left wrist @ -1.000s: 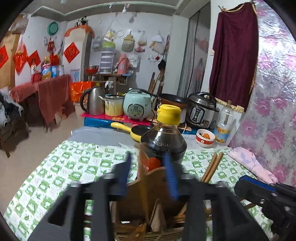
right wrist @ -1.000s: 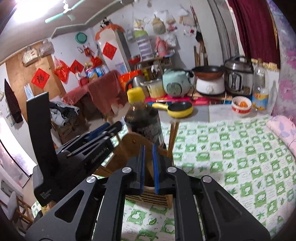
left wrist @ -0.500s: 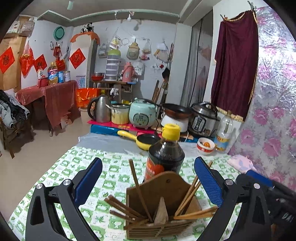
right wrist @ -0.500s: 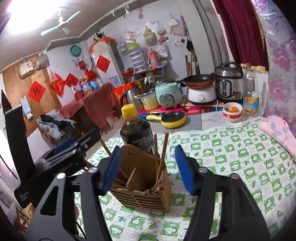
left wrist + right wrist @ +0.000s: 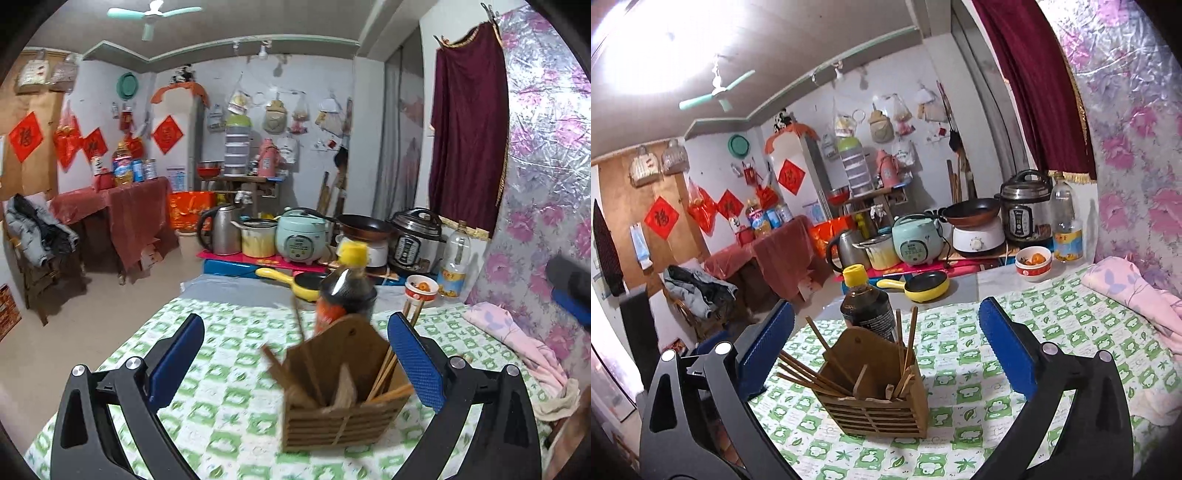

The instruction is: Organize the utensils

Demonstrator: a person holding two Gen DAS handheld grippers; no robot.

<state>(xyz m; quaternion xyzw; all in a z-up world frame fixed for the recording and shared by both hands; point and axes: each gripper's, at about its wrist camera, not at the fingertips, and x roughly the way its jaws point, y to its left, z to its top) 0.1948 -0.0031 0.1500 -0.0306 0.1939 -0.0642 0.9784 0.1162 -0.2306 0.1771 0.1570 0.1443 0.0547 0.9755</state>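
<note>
Slatted wooden utensil holder (image 5: 877, 400) with an arched back board stands on the green-and-white checked tablecloth (image 5: 964, 354), thin brown wooden chopsticks (image 5: 812, 373) fanning upward and outward. Behind it stands a dark glass sauce bottle with yellow cap (image 5: 866, 308). Left gripper (image 5: 295, 363) is wide and empty; right gripper (image 5: 886, 352) is opening, touching nothing.

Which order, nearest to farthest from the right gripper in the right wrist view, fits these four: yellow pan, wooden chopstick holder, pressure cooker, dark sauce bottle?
1. Wooden chopstick holder, straight ahead of the right gripper.
2. Dark sauce bottle, just behind the holder.
3. Yellow pan, past the tablecloth's far edge.
4. Pressure cooker, back right.
</note>
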